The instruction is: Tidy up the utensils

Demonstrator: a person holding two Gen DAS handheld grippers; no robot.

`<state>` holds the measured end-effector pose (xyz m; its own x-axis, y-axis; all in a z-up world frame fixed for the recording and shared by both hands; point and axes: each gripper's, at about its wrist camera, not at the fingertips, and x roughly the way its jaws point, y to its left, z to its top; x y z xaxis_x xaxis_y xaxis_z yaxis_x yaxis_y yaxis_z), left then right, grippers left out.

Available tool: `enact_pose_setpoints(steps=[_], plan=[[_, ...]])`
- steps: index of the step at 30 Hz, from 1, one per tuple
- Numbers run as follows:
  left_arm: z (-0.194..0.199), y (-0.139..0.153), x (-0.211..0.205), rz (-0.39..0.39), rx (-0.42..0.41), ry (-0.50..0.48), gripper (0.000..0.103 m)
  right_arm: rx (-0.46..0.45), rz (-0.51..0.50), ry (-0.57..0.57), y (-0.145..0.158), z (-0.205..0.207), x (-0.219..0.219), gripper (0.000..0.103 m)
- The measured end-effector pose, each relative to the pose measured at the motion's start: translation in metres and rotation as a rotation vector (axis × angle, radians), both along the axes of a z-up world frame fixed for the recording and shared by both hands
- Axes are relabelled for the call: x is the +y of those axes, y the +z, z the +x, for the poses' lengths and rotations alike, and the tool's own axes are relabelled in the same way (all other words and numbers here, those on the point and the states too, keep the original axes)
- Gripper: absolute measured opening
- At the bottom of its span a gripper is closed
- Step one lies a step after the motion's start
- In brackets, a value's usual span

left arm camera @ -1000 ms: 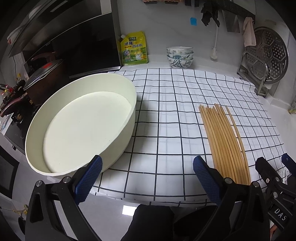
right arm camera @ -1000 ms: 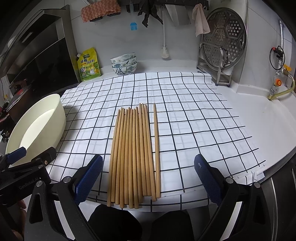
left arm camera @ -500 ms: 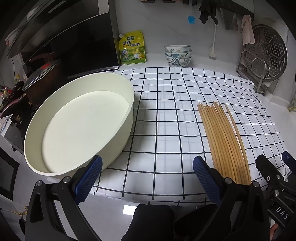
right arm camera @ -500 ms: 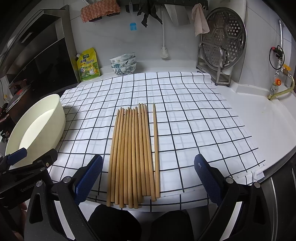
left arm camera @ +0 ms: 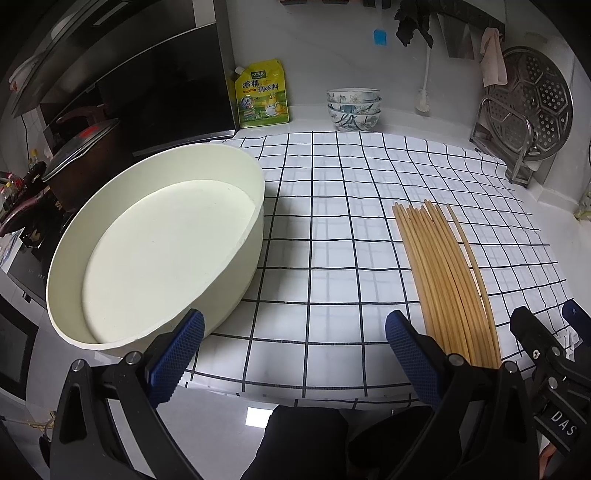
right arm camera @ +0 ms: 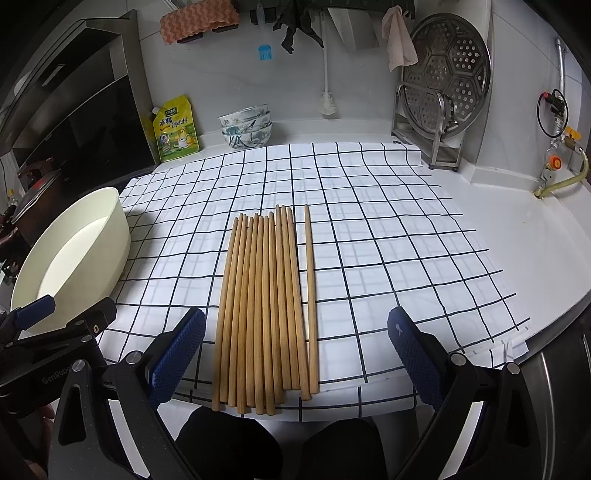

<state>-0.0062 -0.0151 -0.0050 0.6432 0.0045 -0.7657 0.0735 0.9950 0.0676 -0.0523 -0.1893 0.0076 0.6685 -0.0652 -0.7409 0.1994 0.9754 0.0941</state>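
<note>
Now | cream tub [left arm camera: 155, 254] empty | chopsticks [right arm camera: 266, 306] on cloth [right arm camera: 388, 266] | both grippers wide, empty-handed

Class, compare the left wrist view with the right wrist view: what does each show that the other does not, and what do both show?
Left wrist only: the pot lid beside the tub, and the tub's whole floor.

Right wrist only: the orange cloth on the wall and the yellow hose at the far right.

Both: the chopsticks on the checked cloth, the cream tub, yellow pouch, stacked bowls and steamer rack. The left gripper and right gripper are open, holding nothing.
</note>
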Motion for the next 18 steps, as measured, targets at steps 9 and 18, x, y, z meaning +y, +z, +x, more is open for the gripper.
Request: enact_pose_setpoints(steps=[9, 18], plan=[[0.0011, 0.0006, -0.0015, 0.001, 0.001, 0.001, 0.097, -0.003, -0.002, -0.001, 0.0001, -0.0005, 0.0008, 0.094], [0.0019, 0.0006, -0.0021, -0.001, 0.006, -0.002, 0.097, -0.003, 0.0, 0.002, -0.0006, 0.0003, 0.0015, 0.094]])
